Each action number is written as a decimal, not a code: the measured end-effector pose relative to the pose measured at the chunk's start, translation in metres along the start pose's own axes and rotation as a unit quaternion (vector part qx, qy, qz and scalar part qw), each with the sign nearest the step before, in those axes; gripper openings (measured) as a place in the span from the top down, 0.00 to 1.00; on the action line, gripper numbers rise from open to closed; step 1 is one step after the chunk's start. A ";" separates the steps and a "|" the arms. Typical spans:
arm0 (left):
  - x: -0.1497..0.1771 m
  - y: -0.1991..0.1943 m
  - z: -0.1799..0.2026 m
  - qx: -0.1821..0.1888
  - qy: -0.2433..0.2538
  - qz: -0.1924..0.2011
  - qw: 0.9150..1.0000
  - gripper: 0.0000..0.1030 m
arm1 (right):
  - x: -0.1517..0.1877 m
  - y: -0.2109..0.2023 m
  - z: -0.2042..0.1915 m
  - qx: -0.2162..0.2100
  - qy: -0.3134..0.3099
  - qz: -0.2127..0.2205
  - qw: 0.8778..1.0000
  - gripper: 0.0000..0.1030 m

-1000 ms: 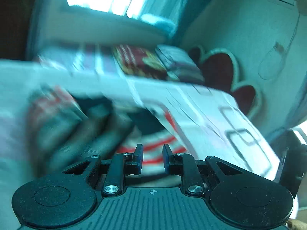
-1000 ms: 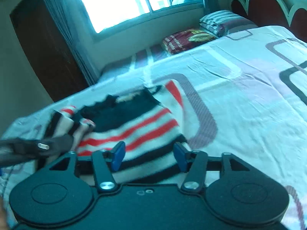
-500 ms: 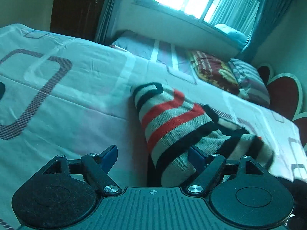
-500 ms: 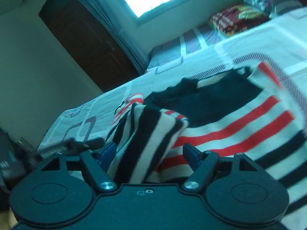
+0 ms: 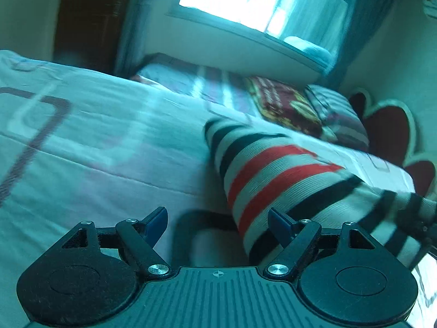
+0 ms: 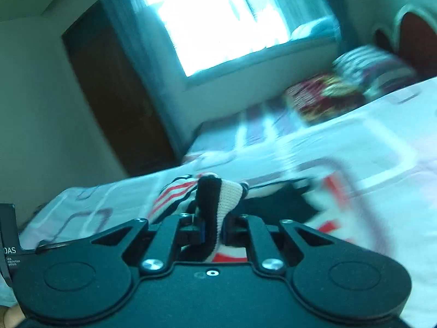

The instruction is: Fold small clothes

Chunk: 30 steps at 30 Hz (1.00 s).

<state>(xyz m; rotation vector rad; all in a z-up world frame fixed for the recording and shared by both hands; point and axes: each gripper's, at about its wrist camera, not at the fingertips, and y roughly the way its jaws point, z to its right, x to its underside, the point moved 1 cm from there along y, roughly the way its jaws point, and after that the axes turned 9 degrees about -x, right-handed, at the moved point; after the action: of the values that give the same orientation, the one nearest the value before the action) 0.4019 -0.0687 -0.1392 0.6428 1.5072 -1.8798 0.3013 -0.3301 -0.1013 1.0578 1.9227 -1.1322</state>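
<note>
A small knitted sweater with cream, black and red stripes (image 5: 275,180) lies on the bed. In the left wrist view its sleeve runs from the middle toward the lower right. My left gripper (image 5: 217,220) is open just above the sheet, and the sweater edge lies by its right finger. In the right wrist view my right gripper (image 6: 212,225) is shut on a bunched fold of the sweater (image 6: 215,205), which stands up between the jaws. The rest of the sweater (image 6: 286,205) spreads behind it, blurred.
The bed sheet (image 5: 95,150) is white with grey and pink rectangles. Pillows (image 5: 289,106) lie at the far side under a window. A red and cream headboard (image 5: 390,134) stands at the right. A dark wooden door (image 6: 109,87) is at the left.
My right gripper has closed on the striped fold that lay between its open jaws and has lifted it. My left gripper stays open and has shifted little beside the sleeve.
</note>
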 end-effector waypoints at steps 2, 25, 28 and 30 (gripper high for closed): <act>0.010 0.003 0.019 0.013 0.018 -0.006 1.000 0.22 | 0.015 -0.013 0.022 0.041 0.014 -0.012 0.999 0.89; 0.020 -0.014 0.057 0.021 0.106 0.011 0.994 0.19 | 0.056 -0.025 0.073 0.095 0.072 -0.105 0.987 0.83; 0.020 -0.015 0.060 0.015 0.109 0.014 0.994 0.19 | 0.059 -0.026 0.072 0.088 0.059 -0.119 0.987 0.81; 0.016 -0.015 0.058 0.013 0.106 0.012 0.994 0.19 | 0.045 -0.028 0.070 0.082 0.054 -0.105 0.990 0.73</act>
<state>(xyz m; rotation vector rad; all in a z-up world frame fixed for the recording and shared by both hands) 0.3806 -0.1262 -0.1276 0.8927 1.6019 -1.8631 0.2653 -0.3878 -0.1574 1.0398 2.0936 -1.3943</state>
